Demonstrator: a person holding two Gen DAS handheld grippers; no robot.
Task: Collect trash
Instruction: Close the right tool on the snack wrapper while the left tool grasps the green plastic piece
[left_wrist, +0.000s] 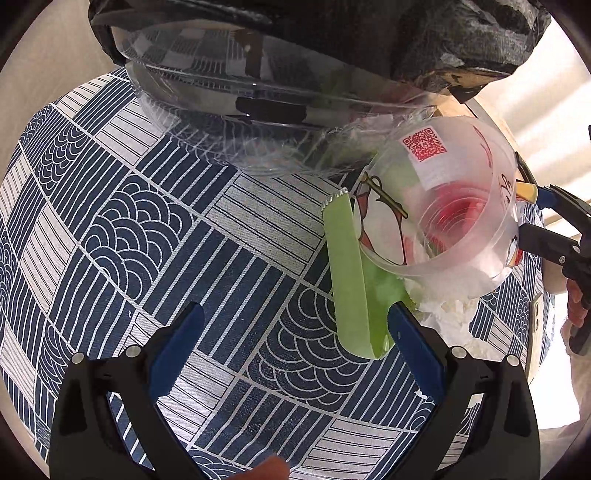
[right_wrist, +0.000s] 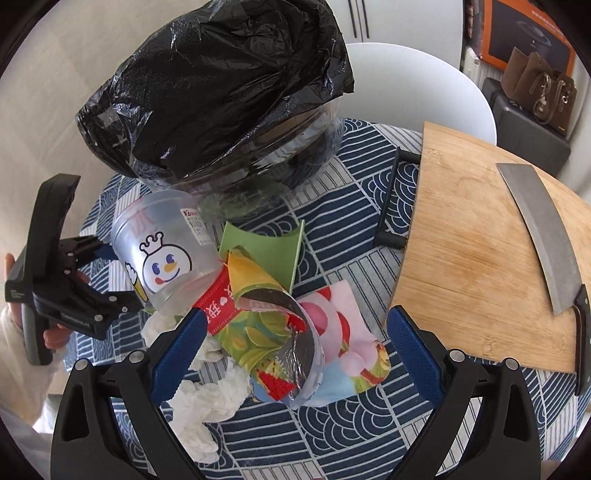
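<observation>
Right wrist view showing right gripper (right_wrist: 295, 332) jaws apart over wrappers (right_wrist: 280, 332); left gripper (left_wrist: 295, 332) jaws apart beside plastic cup (left_wrist: 443, 206).

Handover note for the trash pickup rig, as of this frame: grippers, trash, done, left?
Left gripper: open, empty, low over the tablecloth beside the green wrapper.
Right gripper: open, empty, above the pile.
Trash, all on the table in one heap: clear plastic cup on its side, crumpled tissue, foil-lined snack wrappers.
Bin with black bag stands just behind the pile.
Done: cannot tell what, if anything, is in the bag.
Left: everything in the heap.
Cleaver on cutting board lies right of the pile; keep clear.
</observation>
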